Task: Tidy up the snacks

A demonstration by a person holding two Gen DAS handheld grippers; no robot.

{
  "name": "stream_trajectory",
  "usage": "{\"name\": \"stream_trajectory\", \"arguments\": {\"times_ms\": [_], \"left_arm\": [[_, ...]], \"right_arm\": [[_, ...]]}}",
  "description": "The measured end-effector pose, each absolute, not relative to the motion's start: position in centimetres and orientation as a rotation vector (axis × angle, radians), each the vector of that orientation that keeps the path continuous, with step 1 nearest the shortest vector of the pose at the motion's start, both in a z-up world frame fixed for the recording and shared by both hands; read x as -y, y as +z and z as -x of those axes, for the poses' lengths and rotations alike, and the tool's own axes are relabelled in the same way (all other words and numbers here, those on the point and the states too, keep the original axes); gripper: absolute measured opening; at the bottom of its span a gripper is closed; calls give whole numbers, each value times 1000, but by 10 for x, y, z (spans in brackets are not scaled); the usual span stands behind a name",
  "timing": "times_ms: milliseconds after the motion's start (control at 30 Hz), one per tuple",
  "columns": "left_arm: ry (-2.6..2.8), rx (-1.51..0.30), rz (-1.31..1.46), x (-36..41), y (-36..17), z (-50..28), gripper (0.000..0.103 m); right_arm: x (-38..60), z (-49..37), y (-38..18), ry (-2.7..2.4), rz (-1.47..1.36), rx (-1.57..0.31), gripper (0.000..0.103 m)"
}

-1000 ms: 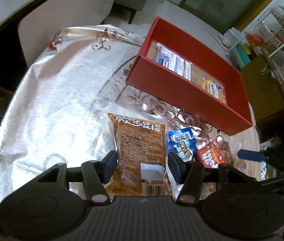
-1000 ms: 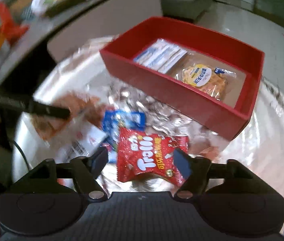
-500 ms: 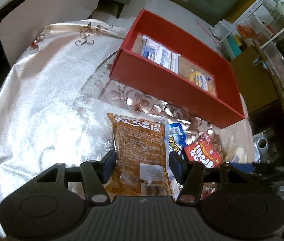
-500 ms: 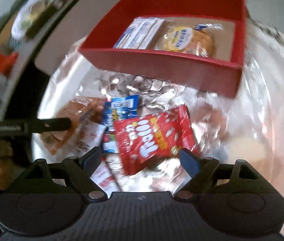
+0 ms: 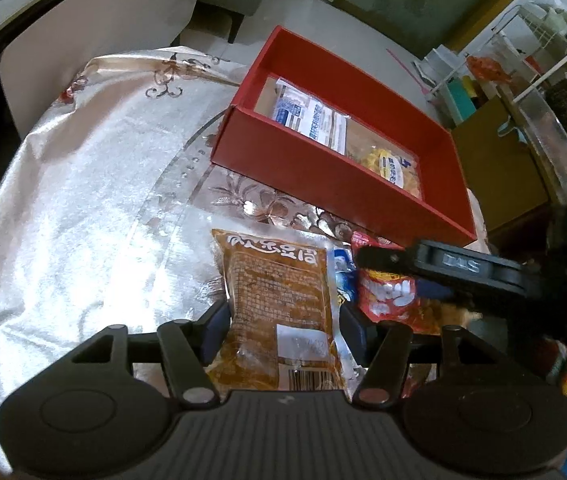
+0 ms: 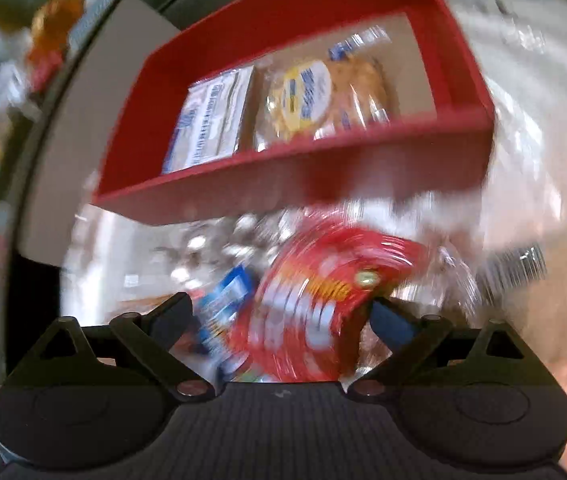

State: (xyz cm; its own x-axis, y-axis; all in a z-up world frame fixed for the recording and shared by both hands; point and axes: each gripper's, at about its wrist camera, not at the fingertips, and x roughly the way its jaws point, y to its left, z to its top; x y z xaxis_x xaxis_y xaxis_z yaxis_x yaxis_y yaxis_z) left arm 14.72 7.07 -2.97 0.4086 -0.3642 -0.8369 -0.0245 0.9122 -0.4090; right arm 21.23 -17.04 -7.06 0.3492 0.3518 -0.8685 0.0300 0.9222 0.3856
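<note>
A brown snack packet (image 5: 279, 304) sits between the fingers of my left gripper (image 5: 283, 326), and both pads touch its edges, so the gripper is shut on it. My right gripper (image 6: 283, 312) hangs over a red gummy packet (image 6: 315, 296) with its jaws opening; the left pad is clear of the packet. A blue packet (image 6: 223, 300) lies beside it. In the left wrist view the right gripper (image 5: 403, 276) reaches across the red packet (image 5: 387, 300). Behind stands the red box (image 5: 323, 176) holding a white-blue packet (image 5: 311, 118) and a yellow cookie packet (image 5: 395, 164).
A shiny patterned cloth (image 5: 83, 200) covers the round table. A pale chair back (image 5: 83, 32) stands beyond the far edge. To the right are a brown carton (image 5: 495, 168) and a wire shelf (image 5: 531, 60). A clear wrapper with a barcode (image 6: 515, 268) lies right of the red packet.
My right gripper has rolled, dropped lower over the red packet and spread its jaws wider. It now shows in the left wrist view. The left gripper keeps the brown packet.
</note>
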Motion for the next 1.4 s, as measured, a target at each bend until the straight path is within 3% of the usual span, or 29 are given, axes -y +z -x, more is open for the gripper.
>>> {"name": "stream_trajectory", "arguments": {"times_ms": [167, 333, 533, 600, 733, 833, 1000, 1167, 1400], "left_arm": [[-198, -1147, 382, -74, -35, -147, 53], [-186, -1157, 347, -71, -40, -148, 53], [-168, -1169, 341, -72, -45, -149, 53], [-171, -1170, 340, -72, -45, -149, 53], [-185, -1174, 341, -71, -45, -150, 53], [-189, -1177, 338, -67, -45, -151, 53], [-195, -1192, 308, -58, -49, -152, 54], [-174, -1216, 284, -58, -61, -152, 55], [-172, -1226, 240, -53, -73, -152, 63]], "right_arm": [[159, -213, -74, 157, -344, -1161, 103], [126, -202, -82, 176, -59, -1105, 103], [147, -199, -82, 319, -51, -1095, 103], [147, -195, -77, 317, 6, -1106, 96], [160, -190, -79, 262, 94, -1145, 96], [161, -183, -86, 236, 170, -1121, 103], [160, -192, -86, 187, 117, -1146, 103], [154, -179, -93, 107, 62, -990, 103], [158, -176, -91, 69, 2, -968, 103]]}}
